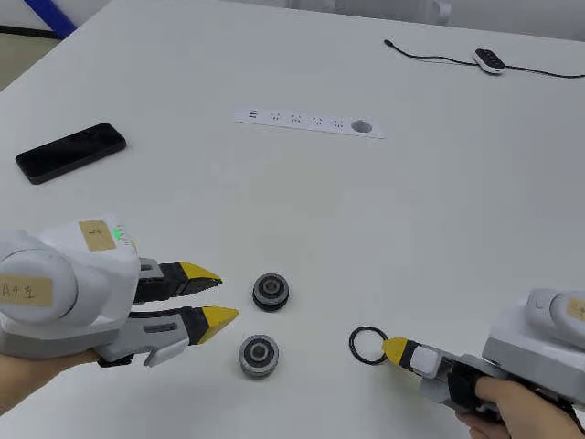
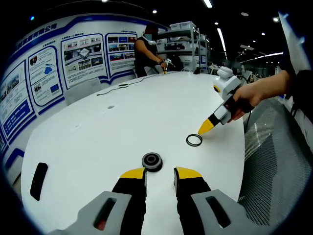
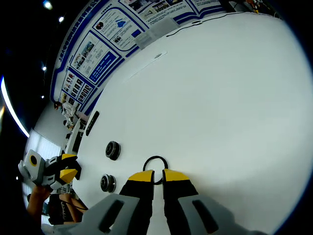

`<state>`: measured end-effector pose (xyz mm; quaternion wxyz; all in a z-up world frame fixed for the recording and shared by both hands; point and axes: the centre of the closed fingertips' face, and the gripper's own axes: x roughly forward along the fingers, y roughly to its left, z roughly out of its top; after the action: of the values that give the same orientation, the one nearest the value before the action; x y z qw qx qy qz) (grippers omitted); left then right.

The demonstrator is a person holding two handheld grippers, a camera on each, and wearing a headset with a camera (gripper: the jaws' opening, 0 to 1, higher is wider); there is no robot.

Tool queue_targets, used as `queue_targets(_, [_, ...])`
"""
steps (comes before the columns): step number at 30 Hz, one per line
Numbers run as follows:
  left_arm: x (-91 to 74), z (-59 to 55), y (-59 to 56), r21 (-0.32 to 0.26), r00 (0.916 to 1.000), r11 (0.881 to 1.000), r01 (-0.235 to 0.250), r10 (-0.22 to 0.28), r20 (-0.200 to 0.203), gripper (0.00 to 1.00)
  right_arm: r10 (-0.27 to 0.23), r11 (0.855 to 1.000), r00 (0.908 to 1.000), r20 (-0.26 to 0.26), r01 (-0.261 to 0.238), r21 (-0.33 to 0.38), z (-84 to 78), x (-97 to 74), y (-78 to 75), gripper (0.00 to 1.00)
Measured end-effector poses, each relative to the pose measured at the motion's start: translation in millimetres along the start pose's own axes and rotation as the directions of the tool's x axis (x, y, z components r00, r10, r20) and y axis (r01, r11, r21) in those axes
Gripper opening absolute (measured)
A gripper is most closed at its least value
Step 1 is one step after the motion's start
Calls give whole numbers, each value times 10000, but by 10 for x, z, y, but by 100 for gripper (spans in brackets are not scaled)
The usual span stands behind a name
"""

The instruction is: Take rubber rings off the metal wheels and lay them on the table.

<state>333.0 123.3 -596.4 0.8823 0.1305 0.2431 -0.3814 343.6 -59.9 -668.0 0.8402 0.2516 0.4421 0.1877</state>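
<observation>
My left claw [image 1: 212, 294] is spread open. The dark-rimmed wheel [image 1: 271, 291] sits just right of its tips, lower centre in the head view, straight ahead between the jaws. The second wheel [image 1: 259, 355] lies just below. My right claw [image 1: 395, 350] has its jaws nearly together at the rubber ring [image 1: 367, 345], which lies flat on the counter [image 1: 411, 210] — gripped or let go, I cannot tell. There is open room all round.

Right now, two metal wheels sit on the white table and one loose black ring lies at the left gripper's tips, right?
Not quite. The ring lies at the tips of the right gripper, as the head view shows; the left gripper points at the two wheels. The rest holds: both wheels sit on the white table.
</observation>
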Motion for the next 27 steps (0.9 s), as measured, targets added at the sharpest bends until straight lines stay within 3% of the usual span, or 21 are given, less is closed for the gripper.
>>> queue_targets(3, [45,-56,13,13,9998,10000,95,-95,-148,23,280,9996,9993,242,-278,-71,56,-9,76,8])
queue_targets(5, [80,-73,17,46,9995,9998,175,-174,-255,23,814,9967,9957,433,-816,15,112,-5,181,9])
queue_targets(14, [287,-35,55,338,9974,9978,565,-548,-476,22,1973,9799,9774,754,-1988,133,204,31,428,10])
queue_targets(19, [426,-34,89,484,9949,9962,726,-689,-742,21,2339,9708,9705,581,-2364,409,168,77,491,10])
queue_targets(27, [607,19,97,603,9926,9939,921,-869,-849,19,2542,9656,9661,454,-2562,444,157,106,534,13])
